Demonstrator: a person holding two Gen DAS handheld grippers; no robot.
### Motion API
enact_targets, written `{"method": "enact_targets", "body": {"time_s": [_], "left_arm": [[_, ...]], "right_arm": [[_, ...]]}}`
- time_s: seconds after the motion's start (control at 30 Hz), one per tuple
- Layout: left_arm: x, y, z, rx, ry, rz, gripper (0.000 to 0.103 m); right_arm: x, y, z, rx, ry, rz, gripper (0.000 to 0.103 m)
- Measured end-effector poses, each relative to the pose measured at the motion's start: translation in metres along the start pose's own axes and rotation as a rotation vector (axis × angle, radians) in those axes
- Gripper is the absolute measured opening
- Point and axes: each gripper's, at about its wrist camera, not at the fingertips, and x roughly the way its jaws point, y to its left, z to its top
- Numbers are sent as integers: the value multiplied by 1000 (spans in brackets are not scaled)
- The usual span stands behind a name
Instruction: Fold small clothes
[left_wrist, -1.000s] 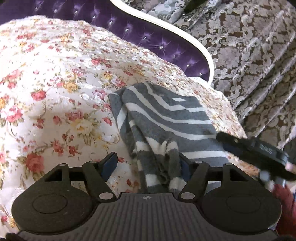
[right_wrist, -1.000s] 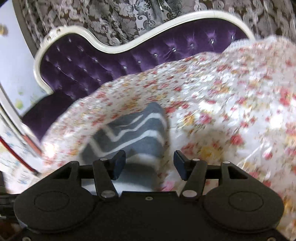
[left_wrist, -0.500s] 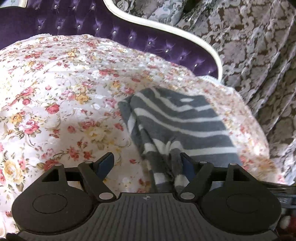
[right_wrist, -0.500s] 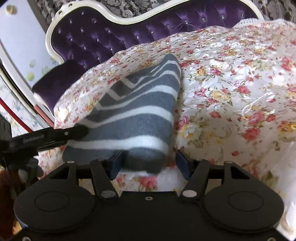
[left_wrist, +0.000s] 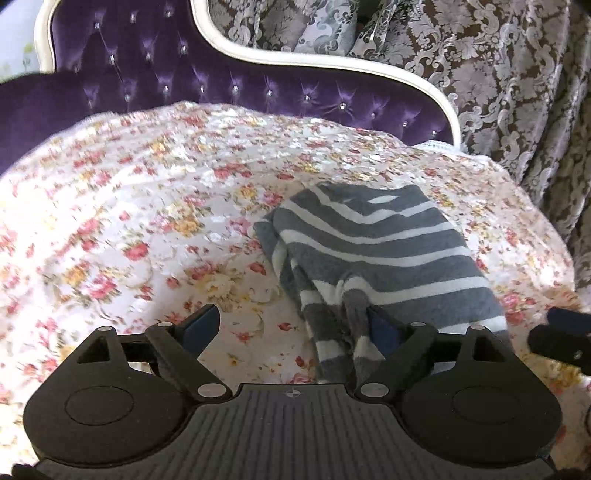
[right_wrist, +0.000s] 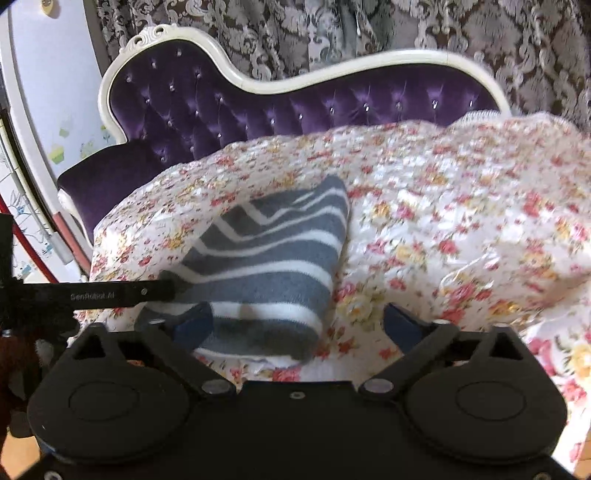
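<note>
Garment (left_wrist: 384, 254): grey with white stripes, folded, lying on the floral cover (left_wrist: 122, 229) (toward the right edge in the left wrist view).
Left gripper (left_wrist: 291, 328): jaws wide; the garment's near bunched end lies between them, against the right finger (left_wrist: 384, 332), well apart from the left one.
Right gripper (right_wrist: 299, 325): jaws wide; the garment's near corner (right_wrist: 266, 295) sits between them, close to the left finger (right_wrist: 192, 325); nothing held.
Behind: purple tufted sofa back (right_wrist: 229, 110), patterned curtain (left_wrist: 498, 62).
</note>
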Motion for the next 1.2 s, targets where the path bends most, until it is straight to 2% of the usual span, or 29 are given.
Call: {"method": "enact_targets", "body": {"time_s": [0.2,0.5,0.77,0.9,1.2], "left_arm": [[-16,-13,0,57,-26,86,85],[-42,-23,-3,55,-43,185,85],[-52,-27,-9,34,-37,223,85],[-52,-28,-12,33,-10,250,85],[-54,-31,-21,34,27,226,85]], "right_arm": [[-5,6,2,-15,-46,-26,103],[-4,10,-2,-25,-34,-103,103],[-9,12,-7,-11,-31,-114,103],[-11,13,-9,-9,-34,-111,103],[-11,14,-12,-14,-25,-111,103]]}}
